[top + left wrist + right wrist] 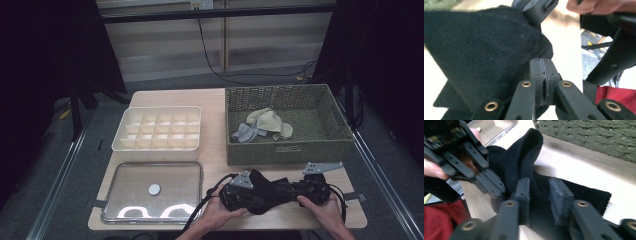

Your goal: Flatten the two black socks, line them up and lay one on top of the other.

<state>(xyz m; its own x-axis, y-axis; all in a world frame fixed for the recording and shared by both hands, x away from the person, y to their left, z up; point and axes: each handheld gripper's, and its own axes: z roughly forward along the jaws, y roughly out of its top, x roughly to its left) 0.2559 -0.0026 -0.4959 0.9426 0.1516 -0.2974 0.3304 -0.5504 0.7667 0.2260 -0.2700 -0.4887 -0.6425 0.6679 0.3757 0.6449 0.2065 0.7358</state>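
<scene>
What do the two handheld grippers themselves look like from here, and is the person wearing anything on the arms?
Both are matt black. The left gripper has flat linkage arms joined by brass-coloured rivets and ribbed dark grey pads; the right gripper is built the same. Each carries a grey three-cornered plate on top and trails a black cable. The person's forearms are bare, no sleeves; red clothing shows below.

Dim high view, dark surround; glare arcs on the clear lid; gripper views soft, backgrounds blurred, tabletop overexposed
</scene>
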